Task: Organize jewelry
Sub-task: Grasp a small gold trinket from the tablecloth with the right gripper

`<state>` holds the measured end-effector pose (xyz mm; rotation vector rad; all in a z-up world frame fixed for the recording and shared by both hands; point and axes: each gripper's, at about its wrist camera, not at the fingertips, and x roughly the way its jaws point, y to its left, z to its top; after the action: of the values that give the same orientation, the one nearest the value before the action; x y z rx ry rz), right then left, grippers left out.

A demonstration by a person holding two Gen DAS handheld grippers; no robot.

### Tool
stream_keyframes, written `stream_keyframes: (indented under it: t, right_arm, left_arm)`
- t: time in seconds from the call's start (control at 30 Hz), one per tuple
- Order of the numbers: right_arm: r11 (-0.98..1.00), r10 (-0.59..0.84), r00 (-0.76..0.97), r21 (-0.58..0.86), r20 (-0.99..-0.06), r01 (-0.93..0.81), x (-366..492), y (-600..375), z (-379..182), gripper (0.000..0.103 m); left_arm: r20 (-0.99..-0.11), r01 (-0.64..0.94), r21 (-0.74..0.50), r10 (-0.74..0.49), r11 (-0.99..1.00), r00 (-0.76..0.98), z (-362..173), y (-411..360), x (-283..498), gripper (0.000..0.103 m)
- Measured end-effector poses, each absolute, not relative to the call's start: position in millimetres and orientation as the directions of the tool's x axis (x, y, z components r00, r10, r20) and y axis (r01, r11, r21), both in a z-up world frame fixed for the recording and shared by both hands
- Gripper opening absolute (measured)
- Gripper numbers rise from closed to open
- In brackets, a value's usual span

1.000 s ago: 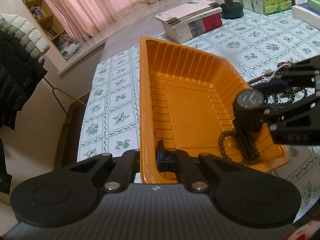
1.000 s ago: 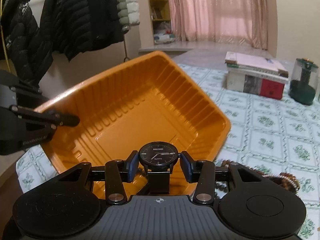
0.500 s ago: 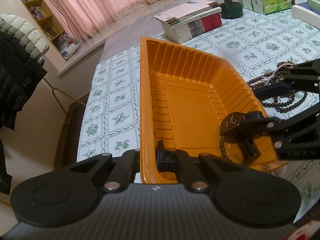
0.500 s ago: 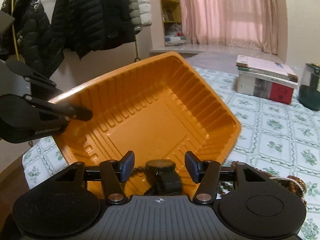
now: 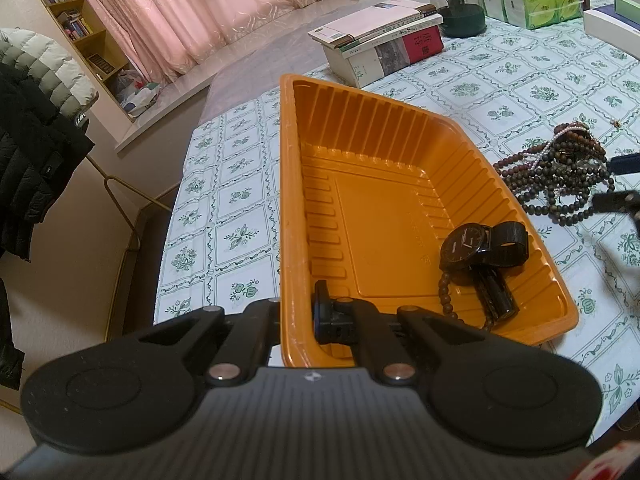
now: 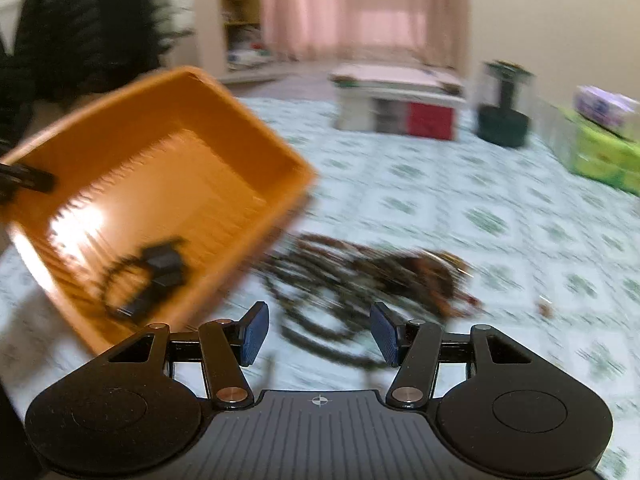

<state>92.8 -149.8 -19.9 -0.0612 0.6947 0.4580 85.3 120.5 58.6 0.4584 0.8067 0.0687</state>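
Observation:
My left gripper (image 5: 298,312) is shut on the near rim of the orange tray (image 5: 288,184). A black watch (image 5: 480,244) lies in the tray's near right corner beside a dark bead bracelet (image 5: 444,292). A pile of dark bead necklaces (image 5: 560,176) lies on the tablecloth right of the tray. My right gripper (image 6: 319,334) is open and empty, over the blurred bead pile (image 6: 360,276), with the tray (image 6: 224,112) to its left. Its fingers (image 5: 616,200) show at the left wrist view's right edge.
A stack of books (image 5: 380,44), a dark green jar (image 5: 456,4) and green tissue packs (image 5: 532,4) stand at the far side of the table. Coats (image 5: 28,140) hang at the left beyond the table's edge.
My right gripper opened and let the watch drop into the tray, then swung right, out of the tray and over the bead pile. The left gripper kept hold of the tray rim.

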Motion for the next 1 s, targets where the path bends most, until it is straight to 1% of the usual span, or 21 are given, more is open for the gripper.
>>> stream_keyframes:
  t: [0.17, 0.4, 0.6, 0.8, 0.9, 0.97, 1.0]
  right_arm:
    - [0.948, 0.279, 0.709, 0.07, -0.648, -0.309, 97.4, -191.4, -29.1, 0.056]
    - [0.982, 0.169, 0.76, 0.044, -0.628, -0.182, 119.5, -241.0, -27.0, 0.056]
    - [0.989, 0.123, 0.76, 0.018, -0.638, -0.145, 140.5, -264.6, -33.2, 0.056]
    - [0.983, 0.144, 0.76, 0.006, -0.634, -0.181, 121.4, -267.5, -43.4, 0.056]
    - [0.983, 0.148, 0.753, 0.012, -0.641, -0.182, 113.0, -267.0, -51.9, 0.05]
    - [0.984, 0.146, 0.766, 0.013, -0.627, -0.177, 109.4, -267.5, -53.2, 0.039]
    - [0.984, 0.15, 0.768, 0.016, -0.623, -0.179, 108.8, -267.4, -53.0, 0.035]
  left_arm:
    - [-0.68, 0.115, 0.423, 0.231, 0.899, 0.696, 59.1, 120.4, 85.9, 0.003]
    - [-0.682, 0.114, 0.423, 0.234, 0.899, 0.693, 59.4, 120.1, 84.6, 0.003]
    - [-0.681, 0.111, 0.429, 0.24, 0.897, 0.691, 59.6, 117.2, 84.1, 0.003]
    - [-0.686, 0.107, 0.423, 0.241, 0.9, 0.687, 58.7, 118.7, 83.1, 0.003]
    - [-0.688, 0.107, 0.421, 0.241, 0.901, 0.684, 58.5, 118.7, 83.6, 0.003]
    - [-0.689, 0.108, 0.422, 0.24, 0.9, 0.684, 58.6, 118.0, 83.4, 0.003]
    - [-0.689, 0.108, 0.422, 0.241, 0.9, 0.684, 58.5, 117.7, 83.4, 0.003]
